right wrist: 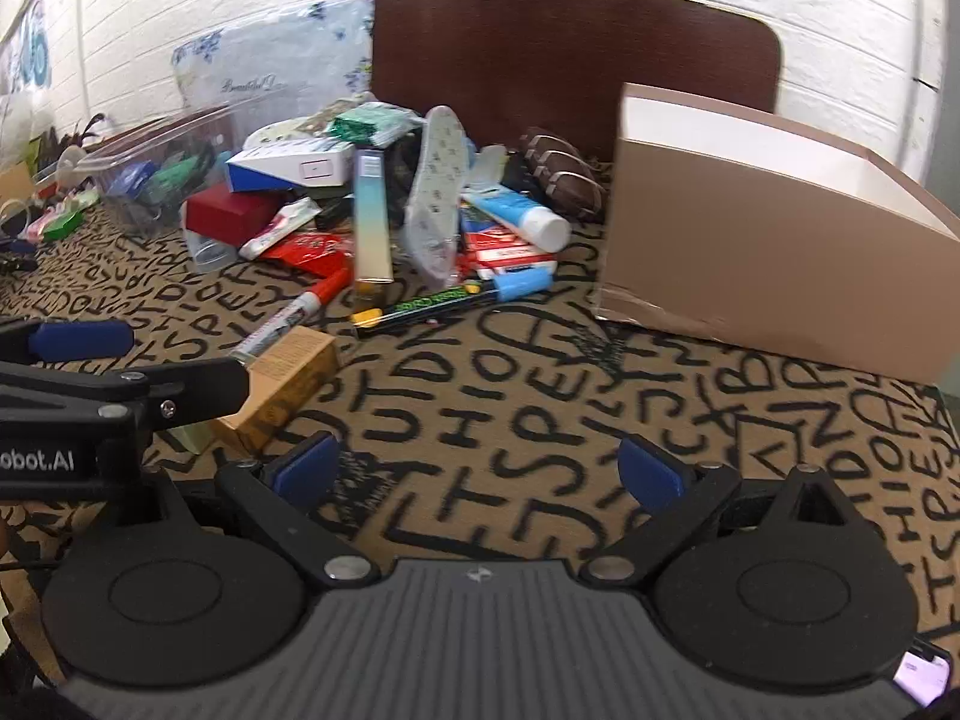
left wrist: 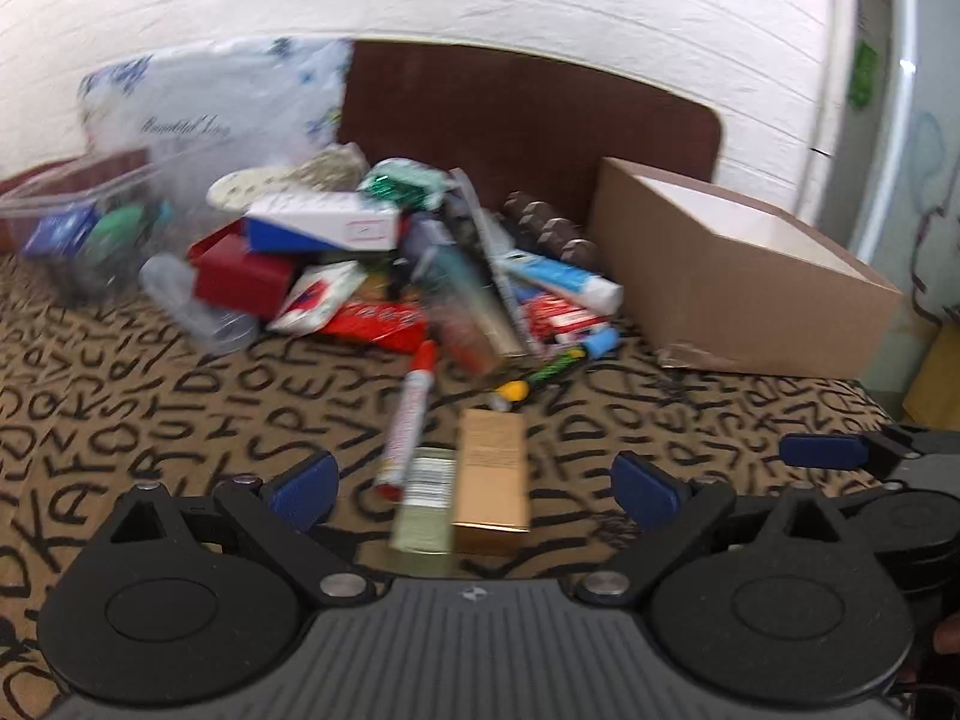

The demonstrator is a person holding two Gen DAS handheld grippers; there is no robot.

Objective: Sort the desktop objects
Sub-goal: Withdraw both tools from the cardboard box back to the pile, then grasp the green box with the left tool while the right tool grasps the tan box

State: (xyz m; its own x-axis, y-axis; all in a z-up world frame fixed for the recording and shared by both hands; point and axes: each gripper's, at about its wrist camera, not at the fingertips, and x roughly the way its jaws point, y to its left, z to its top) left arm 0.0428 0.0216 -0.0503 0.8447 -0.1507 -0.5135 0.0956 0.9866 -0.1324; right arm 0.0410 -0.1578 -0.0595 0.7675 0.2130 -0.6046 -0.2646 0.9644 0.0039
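A heap of small objects (left wrist: pixel 420 264) lies on the lettered tablecloth: boxes, tubes, sachets and pens. Closer to me lie a red-capped marker (left wrist: pixel 408 420), a tan carton (left wrist: pixel 489 480) and a pale green box (left wrist: pixel 423 504). My left gripper (left wrist: pixel 477 486) stands open, and the tan carton and green box lie on the cloth between its blue pads, untouched. My right gripper (right wrist: pixel 477 473) is open over bare cloth, to the right of the tan carton (right wrist: pixel 288 378). One blue fingertip (right wrist: pixel 81 339) of the left gripper shows at the left of the right wrist view.
An open brown cardboard box (right wrist: pixel 768 252) stands at the right. A clear plastic bin (left wrist: pixel 78 222) with a few items stands at the left. A dark brown board (left wrist: pixel 528 114) leans on the white wall behind the heap. The left wrist view is blurred.
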